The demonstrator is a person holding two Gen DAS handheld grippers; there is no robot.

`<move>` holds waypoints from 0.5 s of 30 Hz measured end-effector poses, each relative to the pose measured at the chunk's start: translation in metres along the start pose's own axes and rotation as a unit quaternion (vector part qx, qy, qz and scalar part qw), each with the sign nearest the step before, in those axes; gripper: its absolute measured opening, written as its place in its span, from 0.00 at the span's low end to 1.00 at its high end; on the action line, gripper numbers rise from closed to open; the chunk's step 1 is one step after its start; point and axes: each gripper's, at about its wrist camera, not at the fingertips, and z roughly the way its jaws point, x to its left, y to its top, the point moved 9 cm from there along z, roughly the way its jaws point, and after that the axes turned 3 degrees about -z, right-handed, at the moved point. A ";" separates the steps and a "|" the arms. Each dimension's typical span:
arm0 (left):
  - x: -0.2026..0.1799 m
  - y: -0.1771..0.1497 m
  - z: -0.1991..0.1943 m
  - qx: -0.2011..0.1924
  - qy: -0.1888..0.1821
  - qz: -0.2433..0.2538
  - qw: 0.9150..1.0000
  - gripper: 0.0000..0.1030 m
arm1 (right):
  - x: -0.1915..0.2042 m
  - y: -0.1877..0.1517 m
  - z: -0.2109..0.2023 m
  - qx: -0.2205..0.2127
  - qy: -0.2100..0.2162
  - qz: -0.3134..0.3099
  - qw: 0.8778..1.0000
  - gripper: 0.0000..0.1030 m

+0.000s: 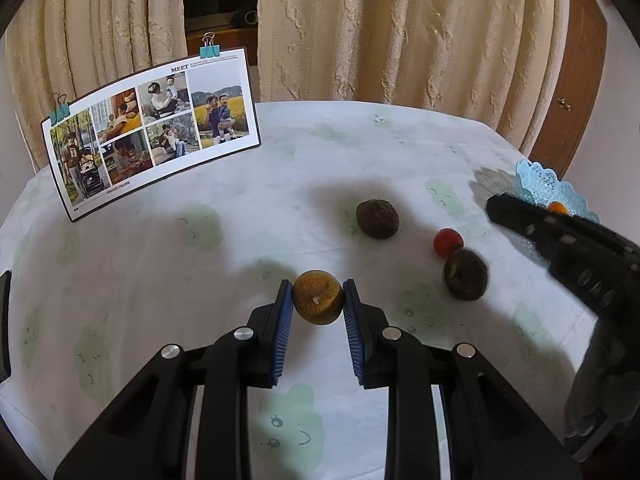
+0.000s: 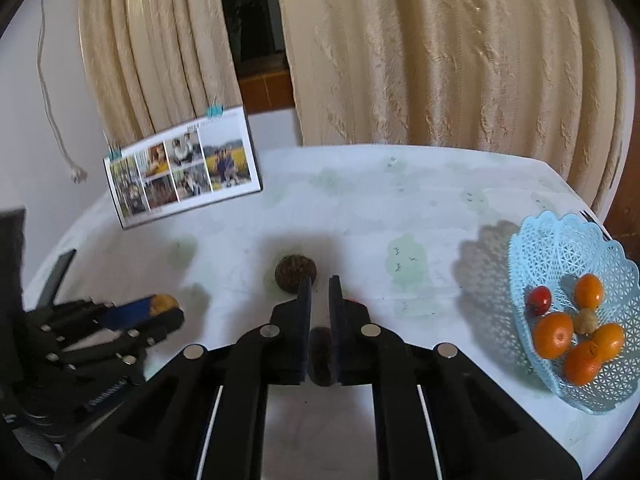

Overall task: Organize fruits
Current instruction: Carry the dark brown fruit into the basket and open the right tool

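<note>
My left gripper (image 1: 318,294) is shut on a yellow-brown round fruit (image 1: 318,298) just above the tablecloth; it also shows in the right wrist view (image 2: 162,306). Two dark brown fruits (image 1: 377,218) (image 1: 465,274) and a small red fruit (image 1: 448,241) lie on the cloth to its right. My right gripper (image 2: 319,284) has its jaws nearly together with nothing between the tips; a dark fruit (image 2: 322,354) lies on the cloth below them and another (image 2: 295,273) just beyond. A light blue lattice basket (image 2: 536,240) at the right holds several orange fruits, a red one and a tan one.
A photo card (image 1: 152,132) with teal binder clips stands at the back left of the table. Cream curtains (image 1: 400,28) hang behind. The table's right edge runs just past the basket. A dark object (image 2: 12,256) stands at the far left.
</note>
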 end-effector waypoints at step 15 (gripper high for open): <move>-0.002 0.002 -0.006 -0.005 -0.005 -0.004 1.000 0.25 | -0.043 -0.040 0.011 0.052 0.030 0.121 0.991 0.37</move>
